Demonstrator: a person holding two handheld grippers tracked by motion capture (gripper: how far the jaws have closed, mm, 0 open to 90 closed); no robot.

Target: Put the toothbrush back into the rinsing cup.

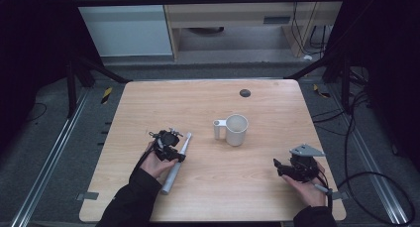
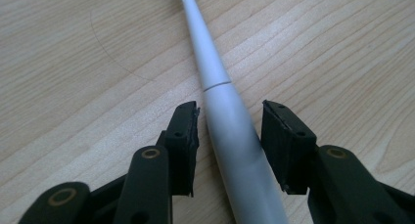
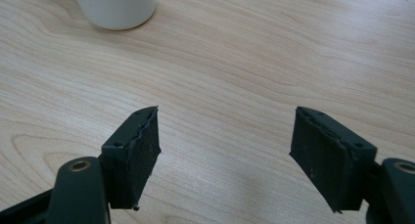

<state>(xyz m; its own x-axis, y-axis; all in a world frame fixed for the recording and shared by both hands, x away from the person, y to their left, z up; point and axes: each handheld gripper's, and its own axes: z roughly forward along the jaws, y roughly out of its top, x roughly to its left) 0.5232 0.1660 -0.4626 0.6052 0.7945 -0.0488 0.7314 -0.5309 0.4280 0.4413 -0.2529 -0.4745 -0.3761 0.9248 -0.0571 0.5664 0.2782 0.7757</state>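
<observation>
An electric toothbrush [image 1: 176, 160] lies flat on the wooden surface [image 1: 208, 197], left of centre, its long axis running from the near handle end up and slightly right to the brush head at the far end. The left tool [image 1: 171, 146] sits directly over the handle's upper part. In the left gripper view the grey handle [image 2: 235, 136] runs straight up between the two black pads [image 2: 183, 145], parallel to the jaws; the jaws stand about half open with a thin gap showing on each side, so the tool straddles the toothbrush but does not yet grip it. The line of closing is square across the handle, which should make for a clean pinch.

The right tool [image 1: 292, 168] rests at the near right of the surface, well apart from the toothbrush, its jaws wide open and empty. A white mug [image 1: 236, 129] stands upright near the centre, to the right of the brush head and between the two tools; its base appears in the right gripper view [image 3: 116, 8]. The left hand is plainly the nearer one for the pickup.
</observation>
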